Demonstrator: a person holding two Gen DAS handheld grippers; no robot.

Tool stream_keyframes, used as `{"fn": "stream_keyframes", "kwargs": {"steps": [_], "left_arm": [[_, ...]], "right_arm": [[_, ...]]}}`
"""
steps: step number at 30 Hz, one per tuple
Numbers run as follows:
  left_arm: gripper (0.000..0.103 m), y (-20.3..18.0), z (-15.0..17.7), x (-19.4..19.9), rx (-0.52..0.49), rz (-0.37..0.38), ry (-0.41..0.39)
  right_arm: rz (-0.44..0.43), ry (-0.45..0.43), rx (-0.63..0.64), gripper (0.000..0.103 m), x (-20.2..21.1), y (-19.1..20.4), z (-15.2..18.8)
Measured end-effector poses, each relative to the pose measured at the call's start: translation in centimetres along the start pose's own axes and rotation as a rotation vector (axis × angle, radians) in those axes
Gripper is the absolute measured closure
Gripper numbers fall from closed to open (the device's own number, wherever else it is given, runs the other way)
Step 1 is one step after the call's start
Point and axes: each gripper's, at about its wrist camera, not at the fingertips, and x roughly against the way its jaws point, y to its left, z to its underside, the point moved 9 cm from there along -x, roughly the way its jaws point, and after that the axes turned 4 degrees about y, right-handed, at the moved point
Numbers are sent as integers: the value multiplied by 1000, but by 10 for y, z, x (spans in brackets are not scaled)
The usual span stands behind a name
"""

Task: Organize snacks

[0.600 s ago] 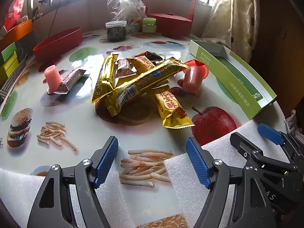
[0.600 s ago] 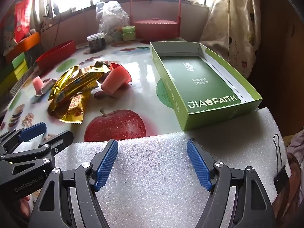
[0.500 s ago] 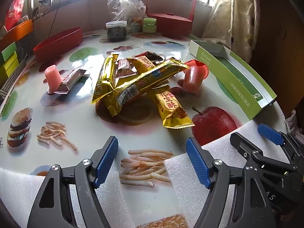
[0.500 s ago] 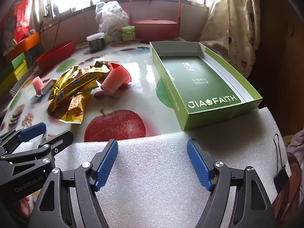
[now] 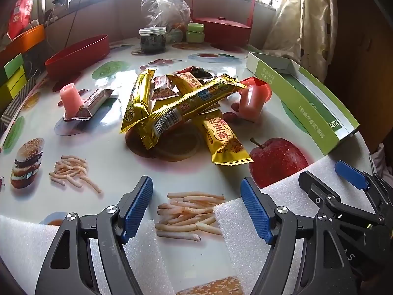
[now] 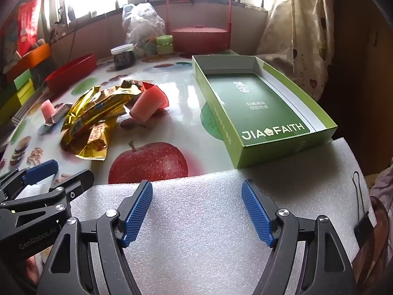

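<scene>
A heap of gold snack packets point(image 5: 181, 108) point(image 6: 95, 118) lies mid-table, several crossed over one another. A pink jelly cup point(image 5: 253, 98) point(image 6: 147, 104) lies tipped at the heap's right. Another pink jelly cup point(image 5: 70, 98) stands at the left with a brown wrapped bar point(image 5: 94, 102) leaning on it. An open green box point(image 6: 255, 108) point(image 5: 302, 98) sits at the right, nothing inside. My left gripper point(image 5: 196, 205) hangs open near the table's front edge, short of the heap. My right gripper point(image 6: 196, 205) is open over white foam, in front of the box.
A red tray point(image 5: 76, 55), a dark jar point(image 5: 152, 39), green jars point(image 5: 195, 32), a plastic bag point(image 5: 164, 7) and a red handled basket point(image 5: 221, 28) line the far side. White foam sheets point(image 6: 208, 221) cover the near edge. The tablecloth carries printed food pictures. A curtain hangs at the right.
</scene>
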Motion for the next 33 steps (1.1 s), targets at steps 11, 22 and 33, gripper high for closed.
{"fn": "stream_keyframes", "kwargs": {"steps": [11, 22, 33], "left_arm": [[28, 3, -1, 0, 0, -2, 1], [28, 2, -1, 0, 0, -4, -1], [28, 4, -5, 0, 0, -6, -3]], "right_arm": [[2, -3, 1, 27, 0, 0, 0], [4, -6, 1, 27, 1, 0, 0], [4, -7, 0, 27, 0, 1, 0]]}}
